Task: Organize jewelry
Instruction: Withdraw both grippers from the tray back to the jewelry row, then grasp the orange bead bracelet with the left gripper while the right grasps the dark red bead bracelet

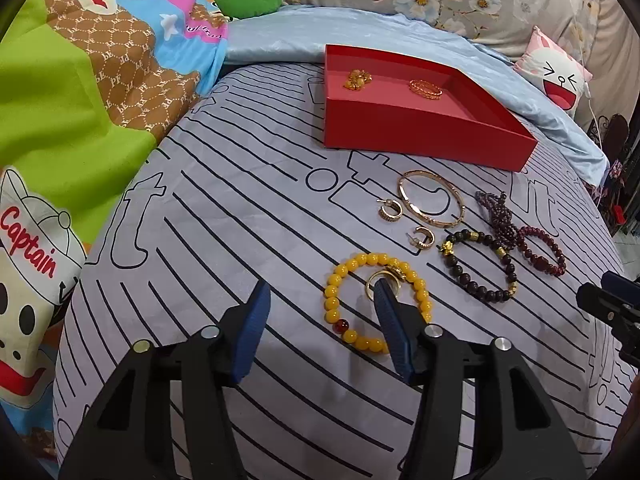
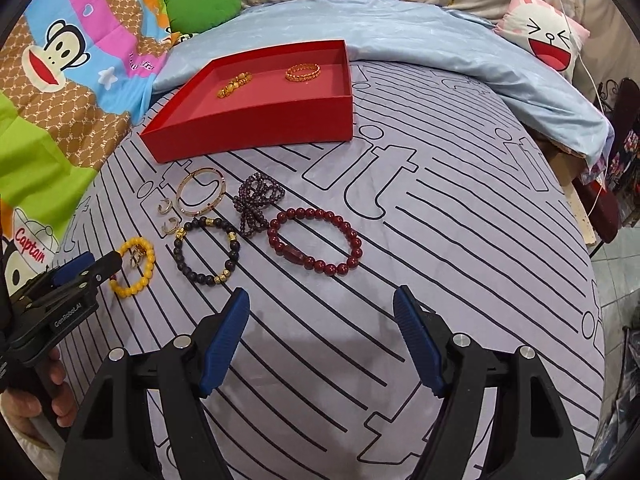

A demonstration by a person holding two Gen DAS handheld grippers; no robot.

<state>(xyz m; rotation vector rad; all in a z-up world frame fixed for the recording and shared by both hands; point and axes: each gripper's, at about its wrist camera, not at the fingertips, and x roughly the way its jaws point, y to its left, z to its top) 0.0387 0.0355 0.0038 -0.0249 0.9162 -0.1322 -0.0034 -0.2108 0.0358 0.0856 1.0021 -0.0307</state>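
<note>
Our left tool (image 1: 322, 292) spread over the yellow bead bracelet (image 1: 374, 302) on the bed (image 1: 240, 216), our right tool (image 2: 322, 300) spread above bare sheet, two gold pieces in the red box (image 2: 256, 124), other bracelets near it

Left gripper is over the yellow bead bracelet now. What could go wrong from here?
1. A gold ring lies inside the yellow bead bracelet, and one finger of the open left gripper covers part of it. Closing may pinch both or flick the ring away.
2. The black bead bracelet and hoop earrings lie close by, so dragging could snag them.
3. The red tray sits on soft bedding; a bump could tilt it.
</note>
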